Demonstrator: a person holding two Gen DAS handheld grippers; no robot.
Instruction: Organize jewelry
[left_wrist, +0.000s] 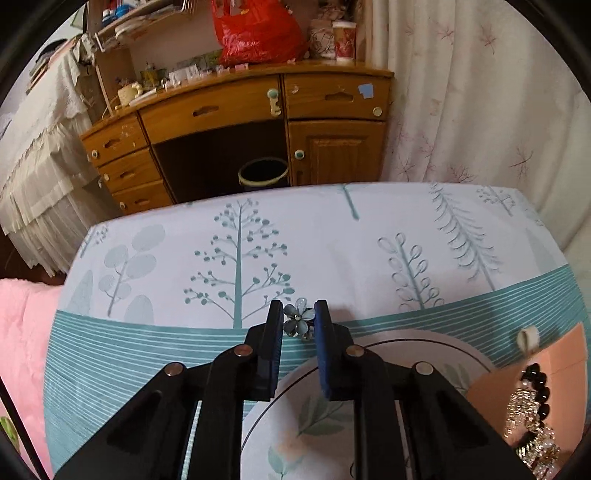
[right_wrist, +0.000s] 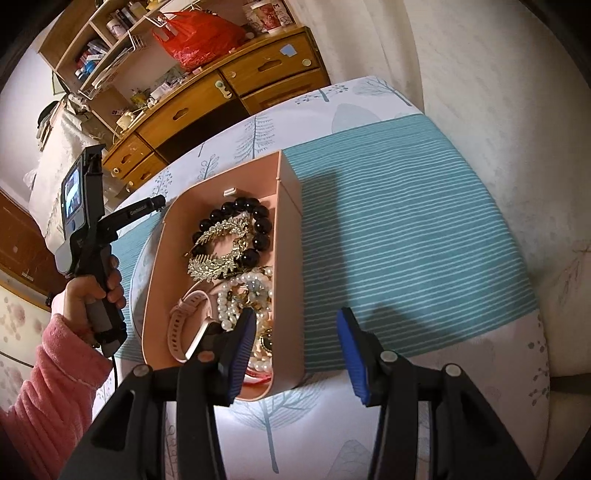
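Note:
My left gripper (left_wrist: 298, 309) is shut on a small blue flower ornament (left_wrist: 298, 318), held between the fingertips above the patterned tablecloth (left_wrist: 236, 258). The pink jewelry box (right_wrist: 288, 236) lies to its right; its edge shows in the left wrist view (left_wrist: 561, 354). Inside the box lie a black bead bracelet (right_wrist: 258, 221), gold leaf hair combs (right_wrist: 218, 243), pearl strands (right_wrist: 236, 295) and a pink watch (right_wrist: 188, 317). My right gripper (right_wrist: 295, 325) is open and empty, over the box's near right wall.
A wooden desk (left_wrist: 236, 107) with drawers stands beyond the table, a dark bin (left_wrist: 263, 174) under it and a red bag (left_wrist: 255, 33) on top. Curtains (left_wrist: 480, 92) hang at the right. The hand-held left gripper handle (right_wrist: 88, 236) is left of the box.

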